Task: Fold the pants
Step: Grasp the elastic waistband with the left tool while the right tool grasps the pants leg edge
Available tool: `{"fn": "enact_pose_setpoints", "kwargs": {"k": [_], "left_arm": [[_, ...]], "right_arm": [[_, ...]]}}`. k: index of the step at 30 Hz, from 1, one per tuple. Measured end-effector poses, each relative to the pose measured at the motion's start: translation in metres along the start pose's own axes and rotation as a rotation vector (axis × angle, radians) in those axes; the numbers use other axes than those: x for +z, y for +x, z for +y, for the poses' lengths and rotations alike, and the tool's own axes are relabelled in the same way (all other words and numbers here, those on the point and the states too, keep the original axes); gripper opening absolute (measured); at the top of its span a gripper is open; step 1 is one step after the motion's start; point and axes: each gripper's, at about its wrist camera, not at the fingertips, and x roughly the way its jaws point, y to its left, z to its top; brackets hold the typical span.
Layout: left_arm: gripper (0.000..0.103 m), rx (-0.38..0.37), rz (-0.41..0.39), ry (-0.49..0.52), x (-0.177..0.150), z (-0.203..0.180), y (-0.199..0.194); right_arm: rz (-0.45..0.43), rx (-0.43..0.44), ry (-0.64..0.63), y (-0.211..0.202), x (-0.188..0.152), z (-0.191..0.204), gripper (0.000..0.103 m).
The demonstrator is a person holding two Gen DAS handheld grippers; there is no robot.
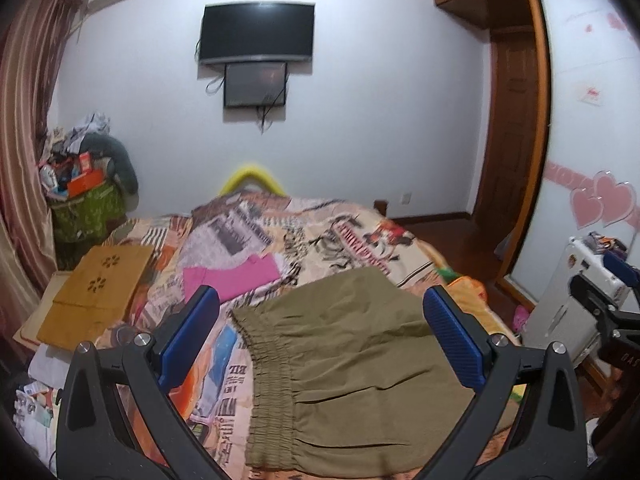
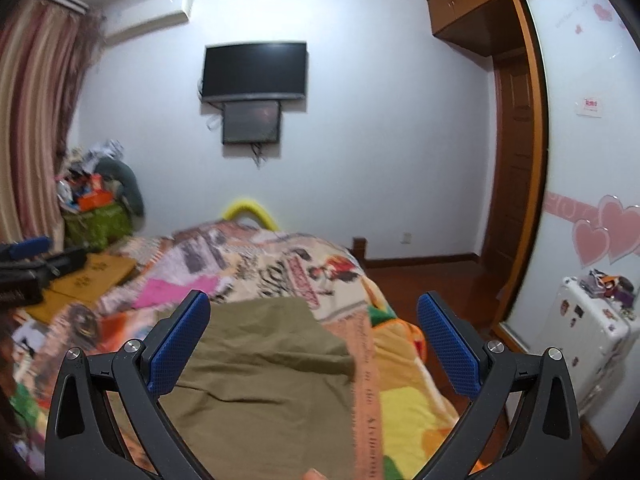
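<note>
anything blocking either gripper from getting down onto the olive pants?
Nothing visible. The olive pants lie flat on the bedspread with both the left gripper and right gripper open above them. The pink cloth lies off to the side.

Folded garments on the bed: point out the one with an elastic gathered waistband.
The olive pants, lying nearest the open grippers. The pink garment farther up the bed is flat, no gathered band showing.

Pants (image 2: 256, 380) blurred and cut off by the lower edge, bedspread (image 2: 280, 268) print smeared
</note>
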Motion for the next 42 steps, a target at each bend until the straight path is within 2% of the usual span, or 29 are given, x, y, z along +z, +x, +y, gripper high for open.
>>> {"fn": "enact_pose_setpoints", "kwargs": {"k": [5, 7, 10, 13, 15, 22, 25, 27, 28, 29, 30, 36, 39, 42], "left_arm": [[0.103, 0.064, 0.114, 0.001, -0.008, 0.017, 0.054], [0.103, 0.081, 0.178, -0.016, -0.015, 0.028, 0.08], [0.103, 0.124, 0.227, -0.017, -0.028, 0.039, 0.107], [0.103, 0.205, 0.278, 0.015, -0.042, 0.051, 0.141], [0.103, 0.216, 0.324, 0.025, -0.05, 0.058, 0.157], [0.103, 0.154, 0.497, -0.023, -0.069, 0.08, 0.21], [0.103, 0.13, 0.535, -0.013, -0.074, 0.08, 0.223], [0.103, 0.111, 0.552, 0.004, -0.077, 0.077, 0.228], [0.103, 0.1, 0.562, 0.011, -0.079, 0.076, 0.231], [0.102, 0.086, 0.574, 0.016, -0.08, 0.075, 0.234], [0.096, 0.068, 0.589, 0.021, -0.082, 0.074, 0.237], [0.08, 0.007, 0.684, 0.035, -0.099, 0.072, 0.256], [0.08, -0.019, 0.703, 0.0, -0.104, 0.075, 0.259], [0.073, -0.046, 0.712, -0.016, -0.105, 0.075, 0.259]], "right_arm": [[0.1, -0.044, -0.041, 0.033, -0.019, -0.009, 0.103], [0.137, -0.052, -0.053, 0.046, -0.027, -0.013, 0.103], [0.195, -0.046, -0.063, 0.066, -0.036, -0.018, 0.103], [0.265, -0.041, -0.032, 0.09, -0.045, -0.028, 0.103], [0.319, -0.019, 0.003, 0.108, -0.051, -0.035, 0.102], [0.435, 0.006, 0.023, 0.157, -0.072, -0.05, 0.102], [0.505, 0.027, 0.025, 0.18, -0.086, -0.056, 0.093], [0.546, 0.044, 0.029, 0.196, -0.095, -0.059, 0.082], [0.576, 0.054, 0.032, 0.204, -0.102, -0.062, 0.081], [0.594, 0.061, 0.034, 0.209, -0.106, -0.062, 0.08], [0.614, 0.071, 0.038, 0.214, -0.111, -0.063, 0.075], [0.703, 0.167, 0.058, 0.238, -0.128, -0.059, 0.053], [0.729, 0.212, 0.065, 0.247, -0.135, -0.055, 0.05], [0.718, 0.23, 0.083, 0.255, -0.137, -0.058, 0.05]]}}
